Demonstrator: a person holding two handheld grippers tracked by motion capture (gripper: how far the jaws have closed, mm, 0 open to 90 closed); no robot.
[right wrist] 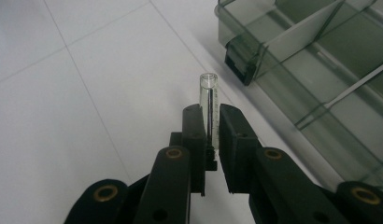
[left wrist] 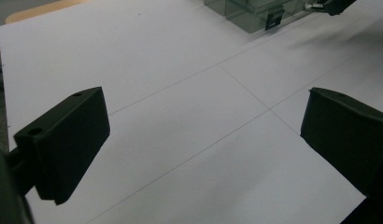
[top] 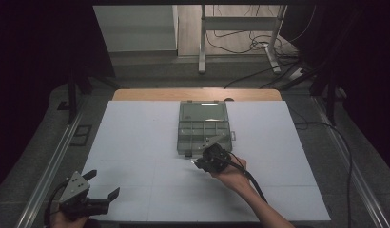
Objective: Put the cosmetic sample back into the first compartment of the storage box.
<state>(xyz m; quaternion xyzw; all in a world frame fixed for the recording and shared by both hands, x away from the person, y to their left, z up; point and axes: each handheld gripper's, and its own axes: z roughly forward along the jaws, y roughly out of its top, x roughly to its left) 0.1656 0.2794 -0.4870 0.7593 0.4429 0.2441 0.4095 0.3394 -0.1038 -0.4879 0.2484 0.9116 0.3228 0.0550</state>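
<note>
Right gripper (right wrist: 211, 122) jaws pinch clear glass tube (right wrist: 209, 100) near divided plastic box (right wrist: 320, 70); thin slick tube may slip or snag box wall. Left gripper (left wrist: 203, 135) jaws spread, idle.

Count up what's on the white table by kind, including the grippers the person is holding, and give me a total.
Clear plastic compartment box: 1
Small clear tube, clamped in the right gripper: 1
Handheld grippers, the left gripper open and the right one shut on the tube: 2
Total: 4
</note>
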